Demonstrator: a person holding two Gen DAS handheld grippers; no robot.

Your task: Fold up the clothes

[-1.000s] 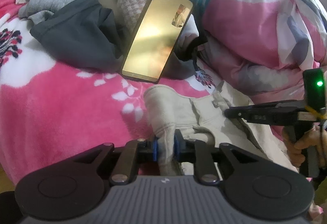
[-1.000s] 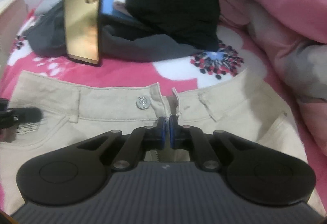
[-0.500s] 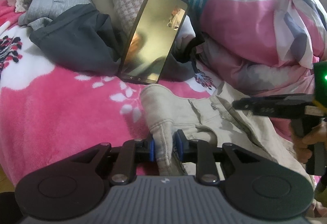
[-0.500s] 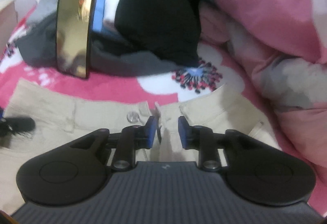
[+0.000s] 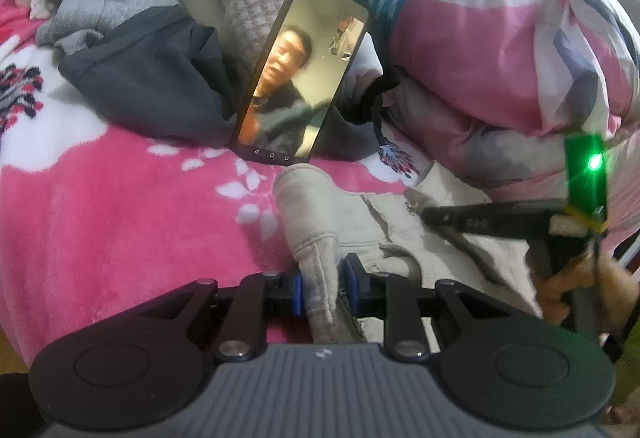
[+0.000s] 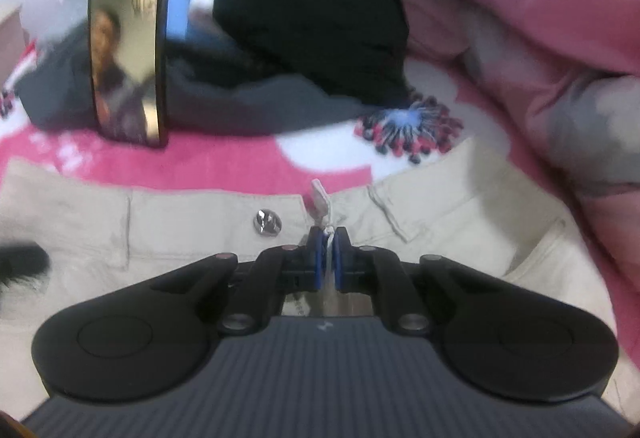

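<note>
**Beige trousers pinched at both ends of the waistband, fold not yet made**

Nearest in the left wrist view: left claw clenched on a bunched corner of the beige trousers, blue pads pressing the thick hem from either side. Nearest in the right wrist view: right claw closing on a thin edge of cloth at the open fly, fabric already between the pads, just beside the metal button. Seen from the left as well, that same right claw reaching in over the waistband, with a hand wrapped round its handle under a green light.

Trousers lying front-up on the pink floral blanket of the bed, waistband spread across, legs running out of sight below the cameras.

Judged step: securing the waistband at side and centre, ahead of the first lengthwise fold. Fold itself not begun. Next move likely calls for a firm hold at the fly, then lifting one side across to lay one leg over the other, keeping the cloth taut enough not to crease.

Farther back: a phone propped upright against a heap of unfolded clothes, among them a dark grey garment. Farthest right, a rumpled pink quilt.
</note>
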